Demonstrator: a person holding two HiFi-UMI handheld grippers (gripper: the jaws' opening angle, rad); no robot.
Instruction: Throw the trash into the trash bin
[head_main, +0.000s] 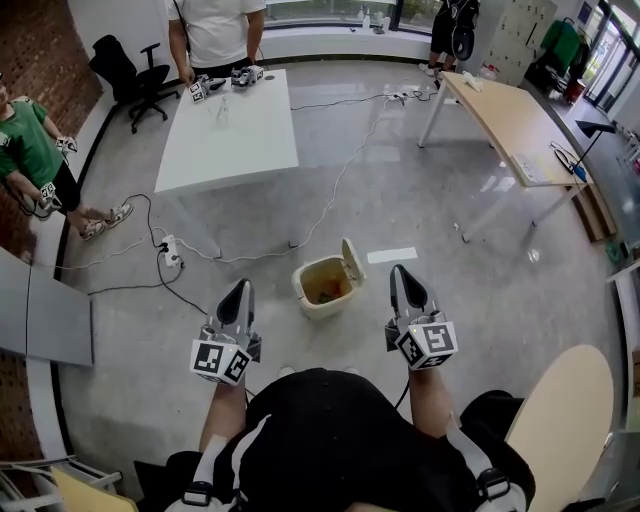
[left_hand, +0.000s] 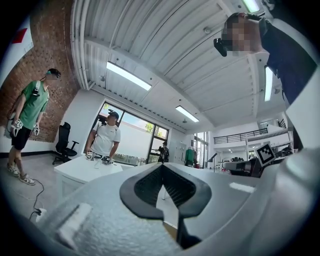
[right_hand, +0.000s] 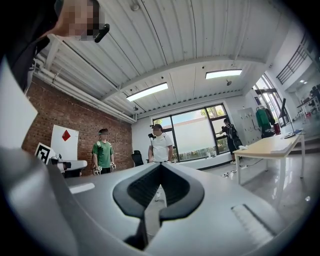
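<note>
Holding the left claw (head_main: 242, 286) and the right claw (head_main: 398, 270) out low before the body, each pressed fully shut and gripping nothing, with the jaws meeting along their length in both gripper views and only open room beyond. Looking just past the tips to the bin (head_main: 322, 308) standing on the floor (head_main: 420, 200) between the two claws, lid (head_main: 351, 262) tipped up and open, carrying some dark scraps (head_main: 325, 295) in the bottom. Spotting just right of the lid a flat white slip (head_main: 392, 255) lying on the floor, near the bin but apart from it; possibly the trash, possibly only a floor mark, being too small to tell. Judging it, if paper, as light, thin and limp, lying flush on a smooth floor and so likely sliding under a push; favouring a pinch at a raised edge or corner over a grab at the middle, with no fear of breakage. Noting farther right a small pale speck (head_main: 533, 256), unreadable. Passing a power strip (head_main: 168, 250) off to the left, then reaching the white surface (head_main: 228, 140) with a person in white (head_main: 215, 30) standing at its far end, a person in green (head_main: 25, 145) at the left edge, and a wooden surface (head_main: 510, 125) far right. Counting the pickup as not yet begun.
</note>
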